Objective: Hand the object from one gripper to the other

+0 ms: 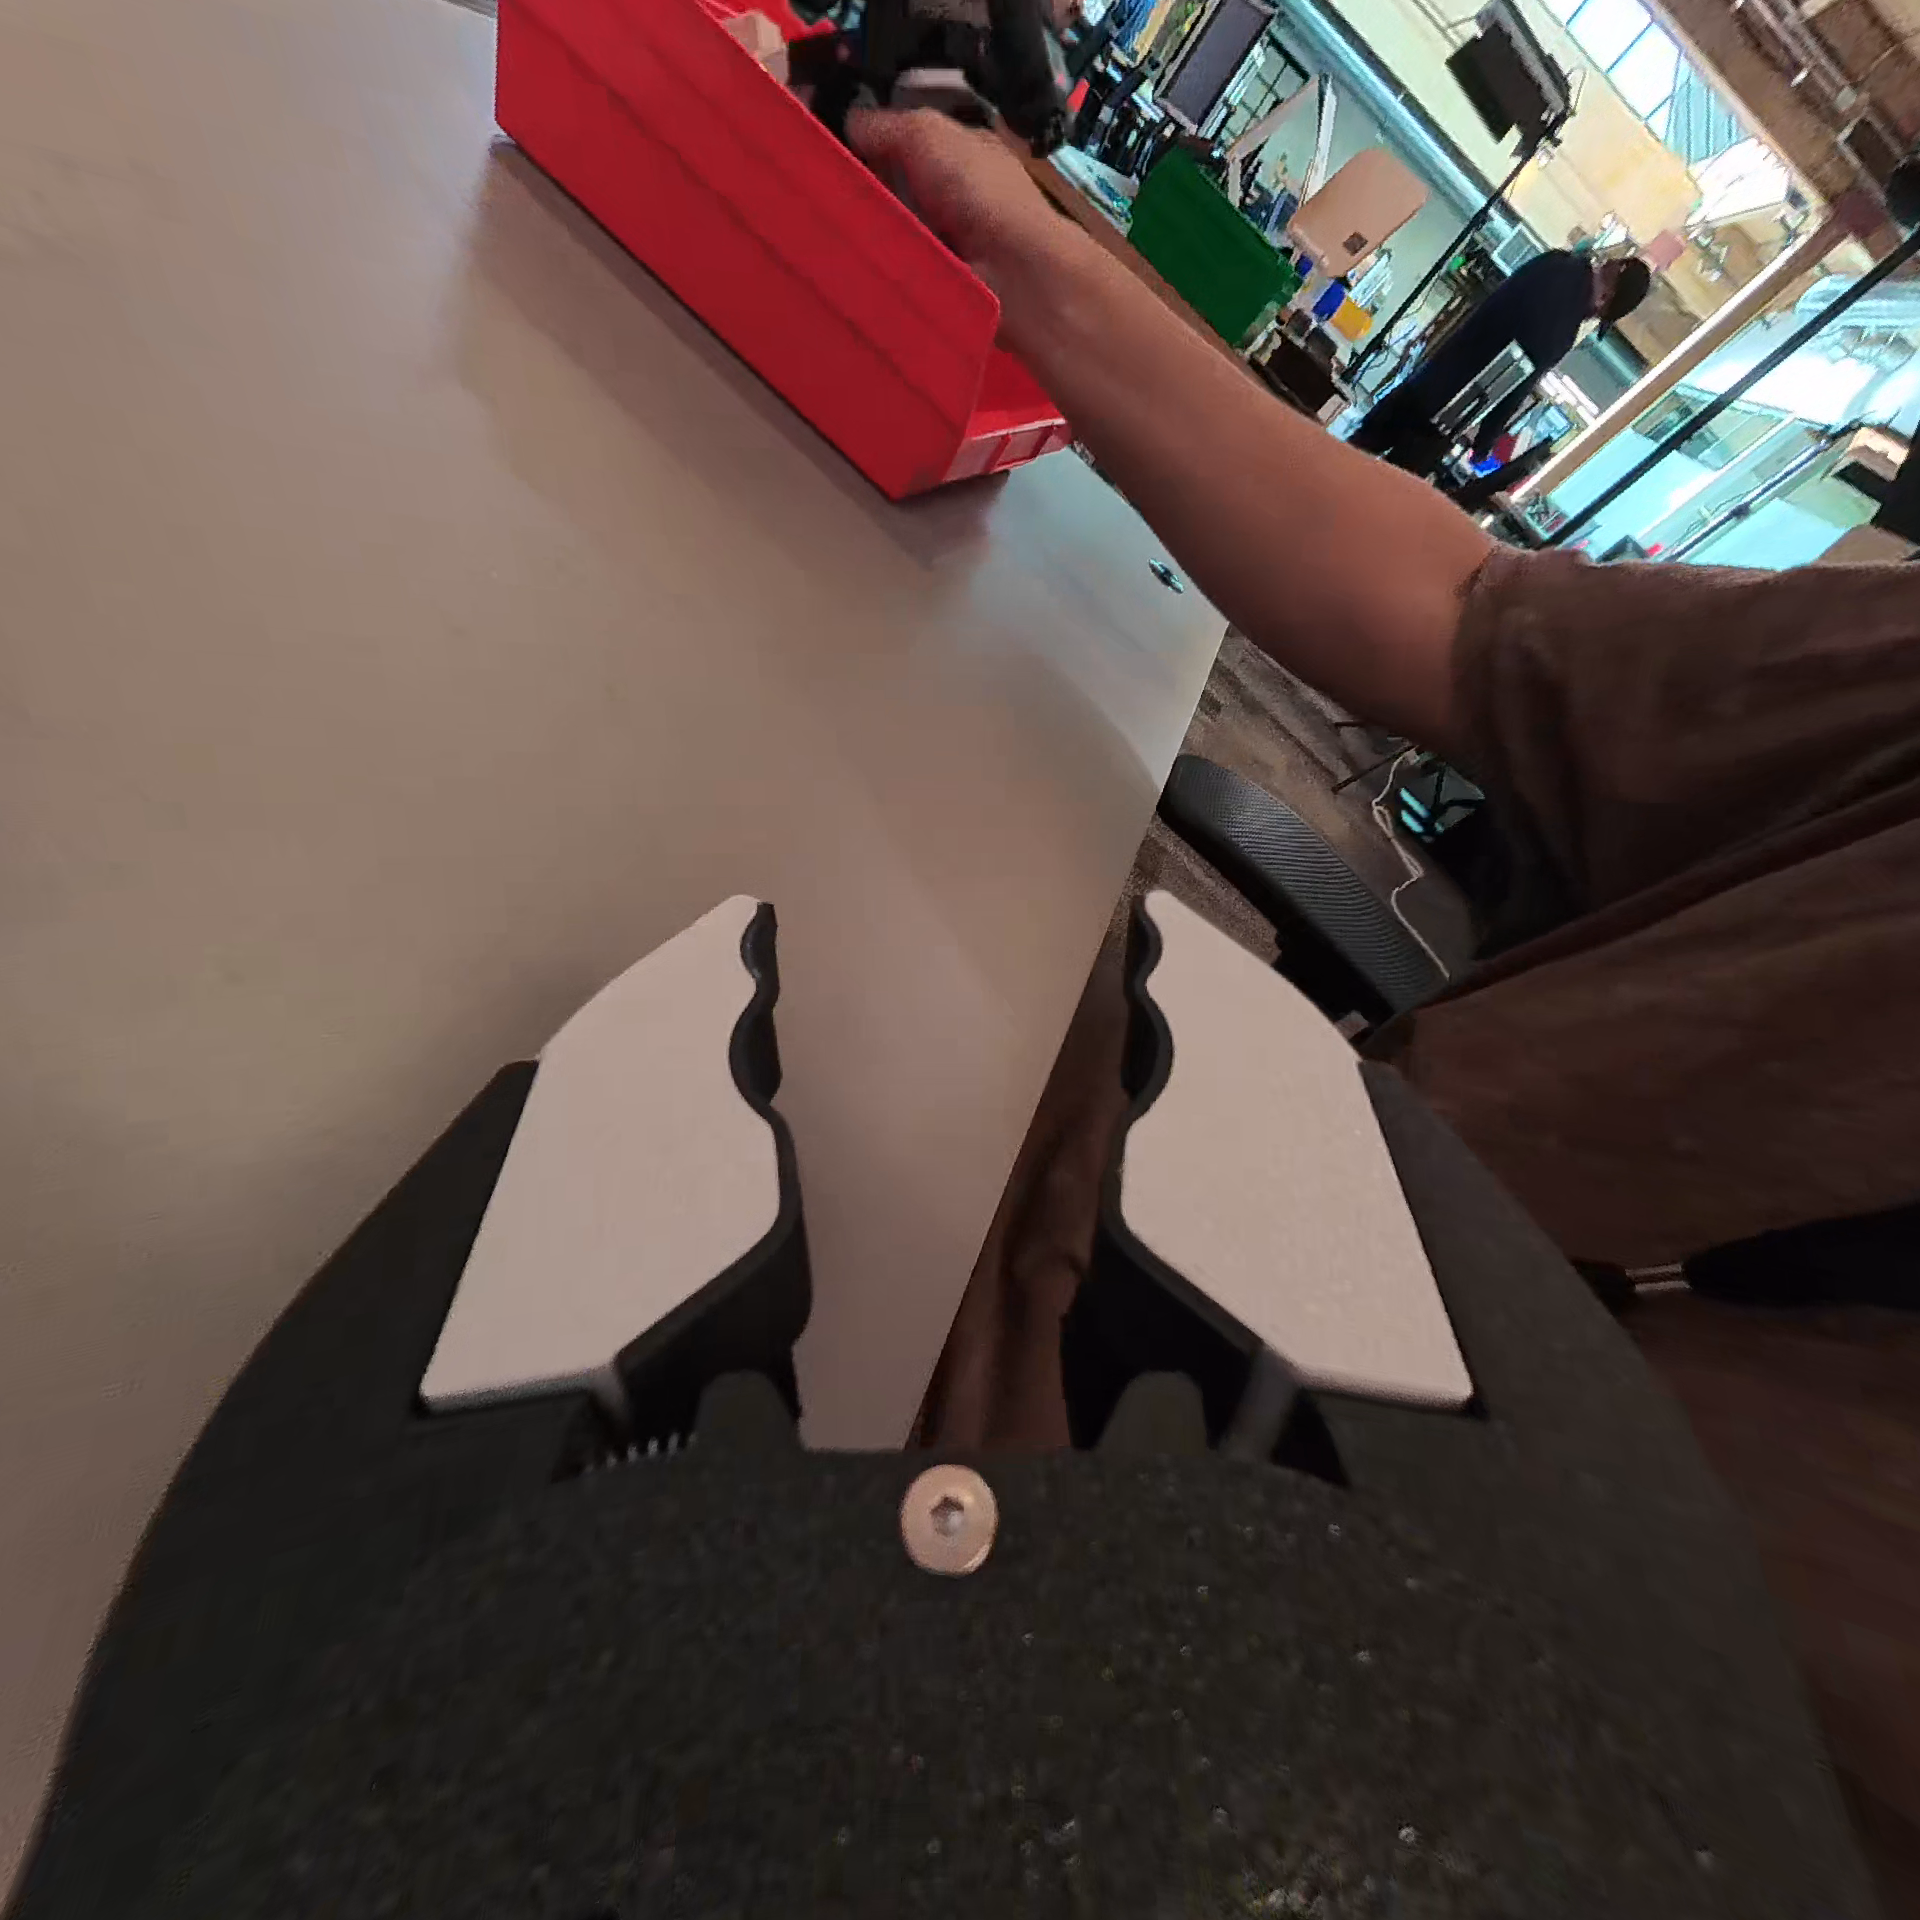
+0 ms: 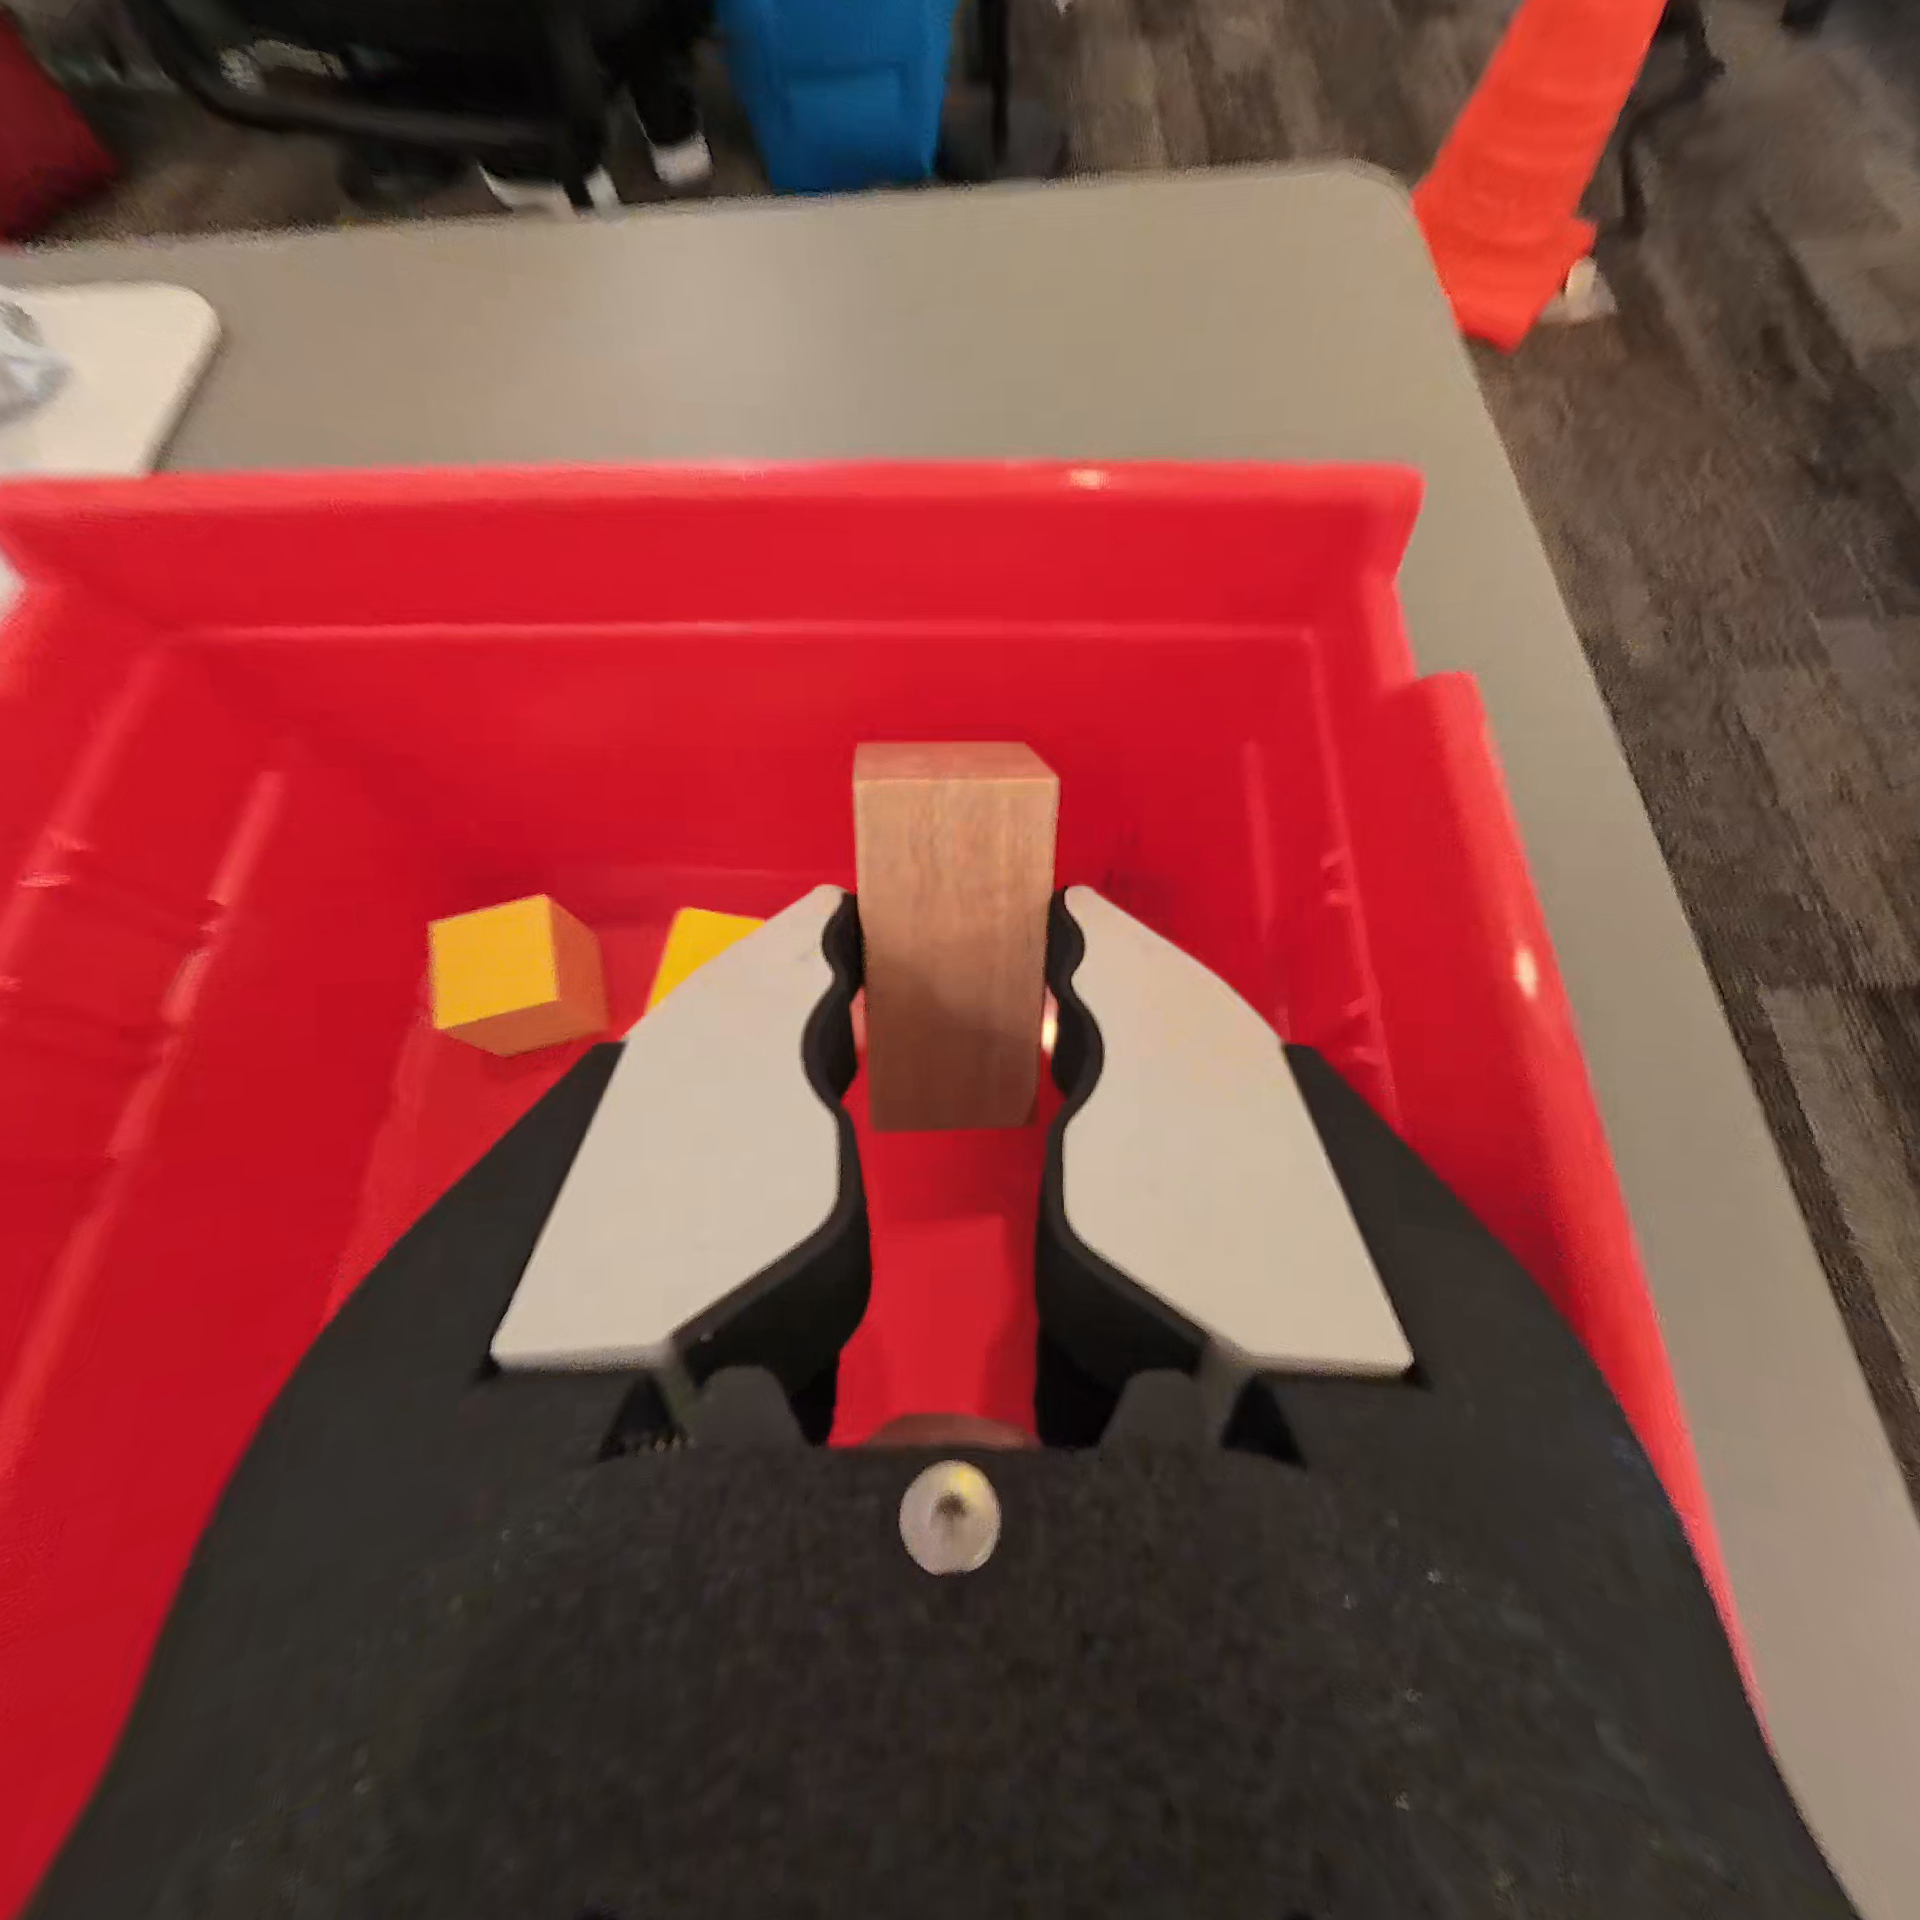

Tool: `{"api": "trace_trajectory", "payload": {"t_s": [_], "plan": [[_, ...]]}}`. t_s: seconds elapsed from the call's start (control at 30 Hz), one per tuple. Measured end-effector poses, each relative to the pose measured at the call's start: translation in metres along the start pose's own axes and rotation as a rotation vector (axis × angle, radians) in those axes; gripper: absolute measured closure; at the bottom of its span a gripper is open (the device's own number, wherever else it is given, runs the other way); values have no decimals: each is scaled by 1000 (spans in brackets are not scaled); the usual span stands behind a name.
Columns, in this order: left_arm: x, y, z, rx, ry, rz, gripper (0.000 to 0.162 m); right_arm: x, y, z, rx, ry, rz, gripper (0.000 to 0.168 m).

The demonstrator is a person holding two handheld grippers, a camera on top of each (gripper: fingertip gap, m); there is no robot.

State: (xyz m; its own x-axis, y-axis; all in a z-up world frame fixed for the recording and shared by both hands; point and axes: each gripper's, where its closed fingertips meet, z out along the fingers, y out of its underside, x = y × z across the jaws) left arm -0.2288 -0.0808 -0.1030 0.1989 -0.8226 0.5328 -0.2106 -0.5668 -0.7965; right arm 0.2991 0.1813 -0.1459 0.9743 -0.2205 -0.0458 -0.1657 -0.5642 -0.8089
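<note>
In the right wrist view my right gripper (image 2: 954, 925) is shut on a brown wooden block (image 2: 951, 935), holding it upright inside the red bin (image 2: 727, 540). Two yellow cubes lie on the bin floor to the left, one (image 2: 514, 971) in full view, the other (image 2: 707, 951) partly hidden by my left finger. In the left wrist view my left gripper (image 1: 951, 925) is open and empty, over the near edge of the grey table (image 1: 416, 623). The red bin (image 1: 727, 239) stands far ahead, with the person's arm (image 1: 1195, 436) reaching over it.
A white pad (image 2: 94, 374) lies on the table at the far left beyond the bin. A black office chair (image 1: 1309, 894) stands beside the table edge. An orange object (image 2: 1527, 177) sits on the floor at the far right. Another person (image 1: 1486, 353) stands far off.
</note>
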Motion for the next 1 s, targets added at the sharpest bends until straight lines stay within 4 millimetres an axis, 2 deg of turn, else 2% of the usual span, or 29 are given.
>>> {"api": "trace_trajectory", "payload": {"t_s": [0.07,0.27,0.37,0.47,0.53,0.57,0.6,0.67,0.7,0.73,0.8,0.87,0.93,1.0], "plan": [[1,-1,-1,-5,-10,23,98,5,11,7,-84,47,-25,134],[3,2,0,-31,-18,47,98,8,43,12,-397,147,-78,134],[5,3,1,-42,-18,61,98,9,43,12,-423,157,-72,134],[0,5,1,-53,-55,90,97,15,33,4,-384,219,-111,123],[-2,5,-1,-52,-72,100,96,8,6,-18,-253,216,-133,119],[-4,5,-2,-46,-83,104,96,-3,-12,-36,-157,185,-144,120],[-6,3,-4,-39,-97,111,96,-18,-30,-59,-49,135,-153,120],[-12,-1,-7,-21,-134,128,96,-67,-60,-117,195,-37,-178,121],[-15,-2,-9,-14,-150,140,96,-98,-65,-149,303,-149,-196,121],[-18,-4,-11,-7,-170,155,96,-131,-62,-178,381,-268,-222,121],[-25,-7,-16,-1,-225,190,96,-195,-31,-226,451,-499,-261,122],[-32,-11,-20,6,-277,238,96,-257,16,-257,468,-725,-276,122],[-38,-12,-24,6,-315,280,96,-308,70,-273,440,-915,-261,122],[-45,-12,-27,3,-353,316,95,-342,110,-282,431,-1022,-268,125]]}}
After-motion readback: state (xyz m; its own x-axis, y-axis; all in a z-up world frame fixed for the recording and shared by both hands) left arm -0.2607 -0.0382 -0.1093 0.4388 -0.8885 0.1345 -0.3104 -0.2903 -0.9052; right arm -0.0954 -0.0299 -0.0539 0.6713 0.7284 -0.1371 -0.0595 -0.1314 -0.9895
